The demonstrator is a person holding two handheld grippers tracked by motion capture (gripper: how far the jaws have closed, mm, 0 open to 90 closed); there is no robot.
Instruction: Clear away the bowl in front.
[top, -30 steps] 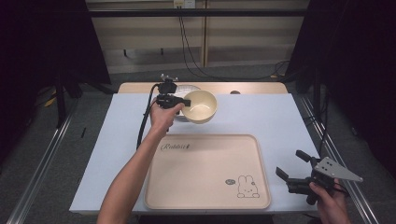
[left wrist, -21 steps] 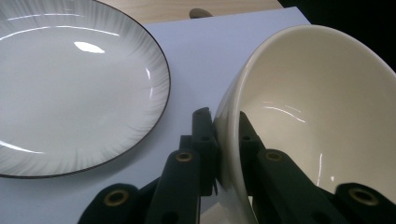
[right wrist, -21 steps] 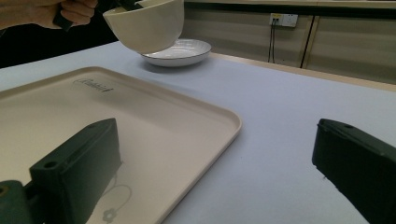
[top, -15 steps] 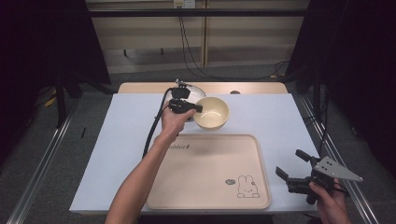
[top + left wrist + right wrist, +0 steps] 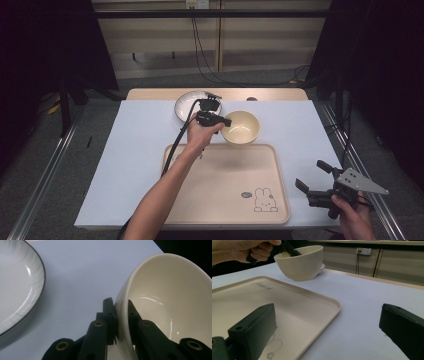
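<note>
The round cream ceramic bowl (image 5: 241, 126), glossy and empty, is lifted clear of the table surface and tilted, its wall clamped between the jaws of the left gripper (image 5: 226, 121), one jaw inside and one outside the rim. It hangs just beyond the far edge of the rectangular cream plastic tray (image 5: 225, 200), near that tray's far right corner, over the white-covered table (image 5: 130, 150) towards its far edge.
</note>
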